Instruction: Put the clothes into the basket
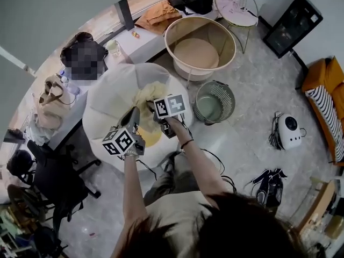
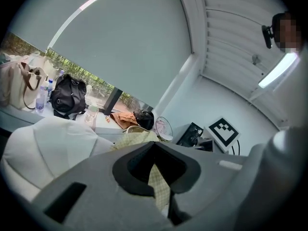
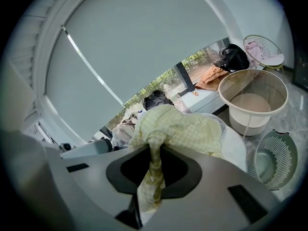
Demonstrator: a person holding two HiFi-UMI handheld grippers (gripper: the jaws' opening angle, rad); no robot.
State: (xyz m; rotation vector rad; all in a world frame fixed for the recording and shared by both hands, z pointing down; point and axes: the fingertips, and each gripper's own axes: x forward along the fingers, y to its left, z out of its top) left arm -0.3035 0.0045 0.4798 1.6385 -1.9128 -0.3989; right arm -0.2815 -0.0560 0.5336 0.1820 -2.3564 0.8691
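An office: a long desk [image 1: 138, 45], a swivel chair [image 1: 54, 179], a roller blind [image 2: 130, 47], an orange sofa [image 1: 327, 75].

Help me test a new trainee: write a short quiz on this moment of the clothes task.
1. True or false: the left gripper is empty.
2. The yellow checked garment hangs above: A) the white beanbag; B) a desk; C) a wire chair.
3. What colour is the smaller basket beside the big tan basket?
Key: 1. False: like the right gripper, it is shut on the garment. 2. A. 3. Green.
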